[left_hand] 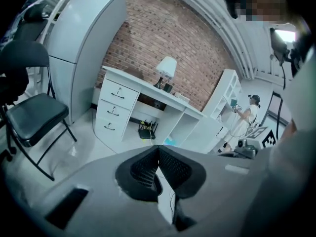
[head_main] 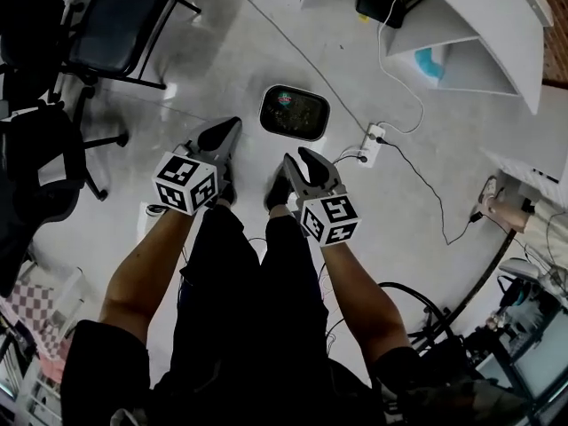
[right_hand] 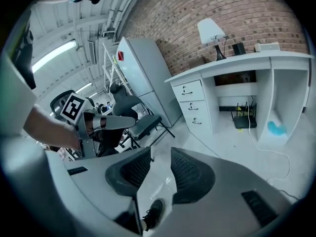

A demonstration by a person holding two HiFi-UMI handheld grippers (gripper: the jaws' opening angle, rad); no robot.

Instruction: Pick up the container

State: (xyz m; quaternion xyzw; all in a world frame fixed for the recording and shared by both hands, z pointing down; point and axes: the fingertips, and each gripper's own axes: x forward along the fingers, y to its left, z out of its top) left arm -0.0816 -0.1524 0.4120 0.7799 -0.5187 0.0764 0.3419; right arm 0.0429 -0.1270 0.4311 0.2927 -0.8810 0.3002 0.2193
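The container (head_main: 295, 112), a dark rounded-corner tray with a pale rim, lies on the grey floor ahead of the person's feet; neither gripper view shows it. My left gripper (head_main: 232, 125) is held to the container's lower left, apart from it. Its jaws are shut tip to tip (left_hand: 158, 148) with nothing between them. My right gripper (head_main: 299, 156) hovers just below the container and is open. A clear gap shows between its ribbed pads (right_hand: 160, 154), with only floor behind. The left gripper (right_hand: 101, 122) also appears in the right gripper view.
Black office chairs (head_main: 120, 29) stand at the left. A power strip (head_main: 374, 139) with trailing cables lies right of the container. A white desk (head_main: 479, 25) with drawers (left_hand: 114, 110) is ahead. A person (left_hand: 245, 115) stands far off. A shoe (right_hand: 154, 212) shows below the right jaws.
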